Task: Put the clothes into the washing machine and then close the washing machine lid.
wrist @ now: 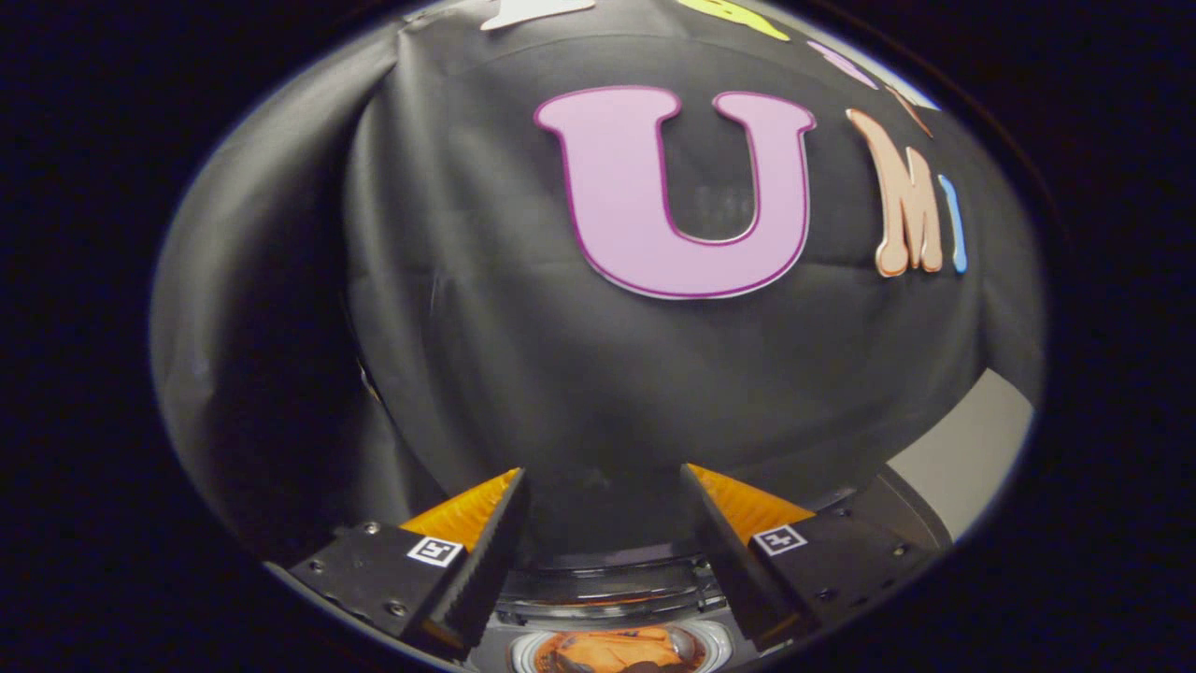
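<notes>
My gripper (pixel 603 481) is open, with a wide gap between its fingers and nothing held in it. It is raised and points at the booth's black cloth wall. Below the fingers, low between their bases, I see the washing machine (pixel 607 598) from above: a curved clear lid edge and a round drum opening. An orange piece of clothing (pixel 617 647) lies inside that opening. Whether the lid is up or down I cannot tell from this angle.
The black cloth wall (pixel 579 374) stands close ahead of the fingers. A pale grey surface (pixel 972 453) shows beyond the right finger, next to a dark rounded edge of the machine (pixel 897 509).
</notes>
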Demonstrator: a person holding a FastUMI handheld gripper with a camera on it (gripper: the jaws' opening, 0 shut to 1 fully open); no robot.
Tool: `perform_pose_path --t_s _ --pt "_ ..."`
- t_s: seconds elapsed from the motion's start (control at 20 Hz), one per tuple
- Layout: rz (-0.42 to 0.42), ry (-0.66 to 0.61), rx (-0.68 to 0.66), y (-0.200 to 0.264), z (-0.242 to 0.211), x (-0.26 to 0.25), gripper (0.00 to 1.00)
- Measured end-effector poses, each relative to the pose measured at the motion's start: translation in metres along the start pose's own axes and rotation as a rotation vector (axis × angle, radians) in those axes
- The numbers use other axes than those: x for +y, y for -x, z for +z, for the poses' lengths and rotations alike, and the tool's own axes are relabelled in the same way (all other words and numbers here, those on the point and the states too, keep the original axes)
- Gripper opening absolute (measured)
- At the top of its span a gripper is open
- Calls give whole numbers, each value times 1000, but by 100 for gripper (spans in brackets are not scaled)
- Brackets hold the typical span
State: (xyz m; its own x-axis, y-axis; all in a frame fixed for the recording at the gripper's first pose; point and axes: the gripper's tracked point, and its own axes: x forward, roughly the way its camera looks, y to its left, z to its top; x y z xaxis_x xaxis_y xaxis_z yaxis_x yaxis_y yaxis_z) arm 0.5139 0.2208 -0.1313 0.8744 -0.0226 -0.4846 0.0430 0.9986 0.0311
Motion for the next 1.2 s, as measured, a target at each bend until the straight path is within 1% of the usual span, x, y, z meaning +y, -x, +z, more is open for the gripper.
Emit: perform_pose_path --t_s 0.1,0.15,0.25,0.35,0.45,0.55,0.7,1.2 --pt "-1 21 52 -8 -9 -2 97" --pt "0 54 59 -11 -12 -1 98" --pt "3 75 43 -14 -16 1 99" --pt "-1 54 23 -10 -17 4 98" --pt "1 70 7 -7 -14 0 98" --pt "7 61 -12 -4 -15 2 98" --pt "20 63 -19 -2 -14 2 98" --pt "25 60 -71 -4 -10 0 98"
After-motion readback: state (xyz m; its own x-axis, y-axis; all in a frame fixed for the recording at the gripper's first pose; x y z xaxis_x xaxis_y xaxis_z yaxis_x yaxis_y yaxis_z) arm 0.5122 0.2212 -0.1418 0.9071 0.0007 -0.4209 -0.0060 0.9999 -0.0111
